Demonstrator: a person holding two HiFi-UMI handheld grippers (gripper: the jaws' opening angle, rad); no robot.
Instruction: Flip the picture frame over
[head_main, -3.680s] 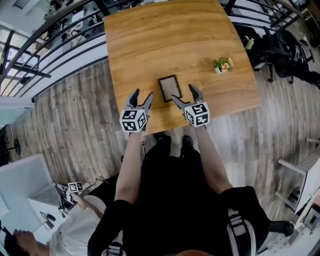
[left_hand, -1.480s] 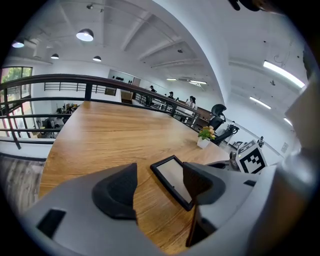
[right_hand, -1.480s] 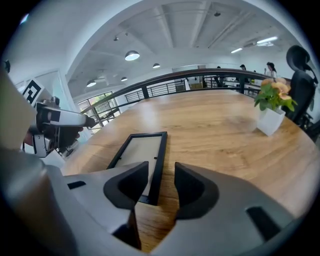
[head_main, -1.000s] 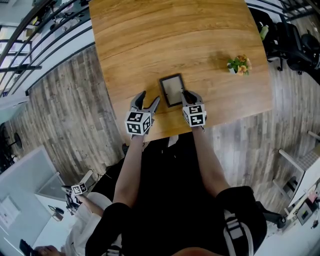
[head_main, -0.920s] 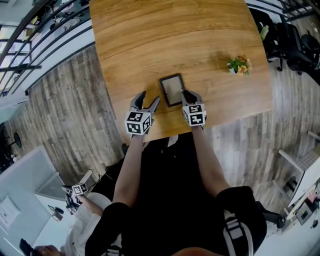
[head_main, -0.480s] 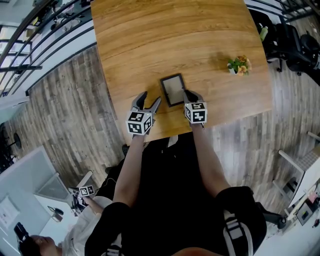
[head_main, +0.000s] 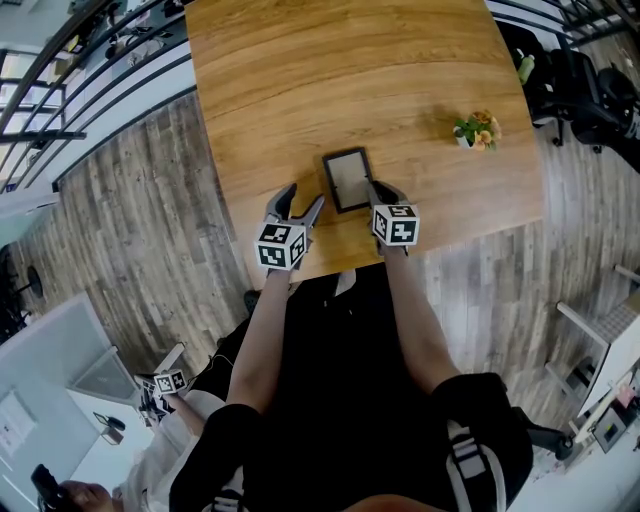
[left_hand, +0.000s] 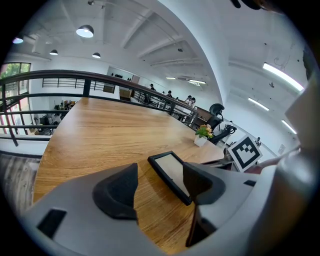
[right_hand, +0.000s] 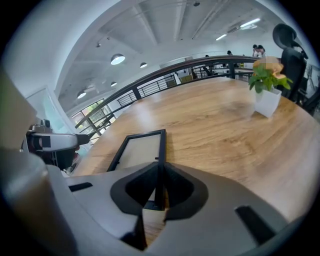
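Right gripper (head_main: 372, 190) just closed onto picture frame (head_main: 347, 179) edge; left gripper (head_main: 304, 197) gapes wide

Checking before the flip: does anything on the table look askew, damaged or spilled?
Nothing stands out. The black rectangular picture frame looks intact on the wooden table, the right gripper having just closed its jaws on the frame's edge; the small potted flowering plant stands upright.
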